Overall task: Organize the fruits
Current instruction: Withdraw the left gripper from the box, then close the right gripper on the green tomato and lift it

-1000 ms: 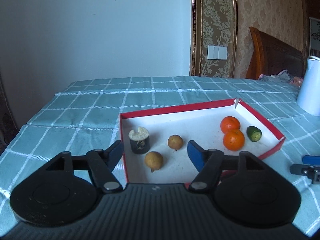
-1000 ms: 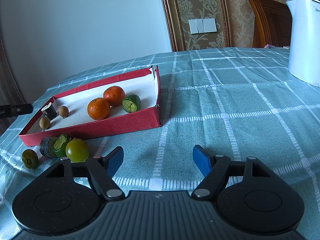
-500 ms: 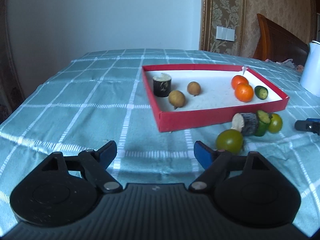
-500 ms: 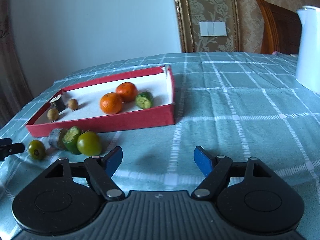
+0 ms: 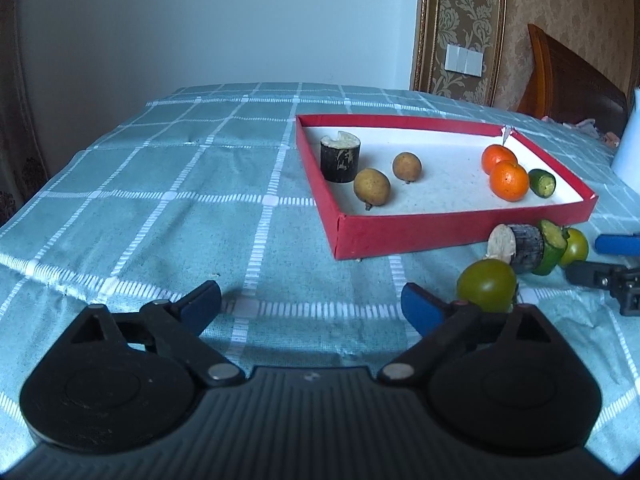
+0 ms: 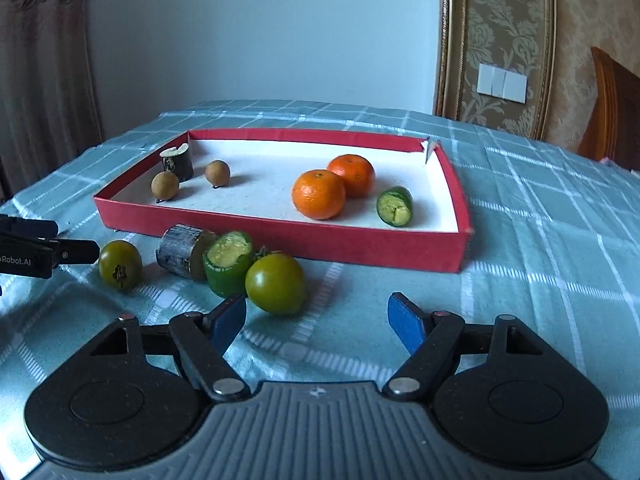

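Observation:
The red tray [image 5: 440,236] holds a dark cane piece [image 5: 340,158], two longans [image 5: 372,186], two oranges [image 5: 509,180] and a cucumber end [image 5: 542,182]. On the cloth before its front wall lie a green tomato [image 5: 486,286], a cane piece [image 6: 182,250], a cucumber chunk [image 6: 228,262] and a second green tomato [image 6: 276,282]. My left gripper [image 5: 310,300] hangs low over bare cloth, its jaws opening, nothing between them; the first tomato sits just outside its right finger. My right gripper [image 6: 318,312] is open and closing slightly, empty; the second tomato lies just ahead of its left finger.
A green checked cloth [image 5: 160,184] covers the table. A white kettle [image 5: 630,140] stands at the far right edge, with a wooden chair [image 5: 572,76] behind it. The left gripper's fingers [image 6: 40,256] reach in from the left of the right wrist view.
My left gripper drew back from over the tray, sank toward the cloth and widened its jaws. My right gripper swung left, bringing the loose fruits close to its left finger.

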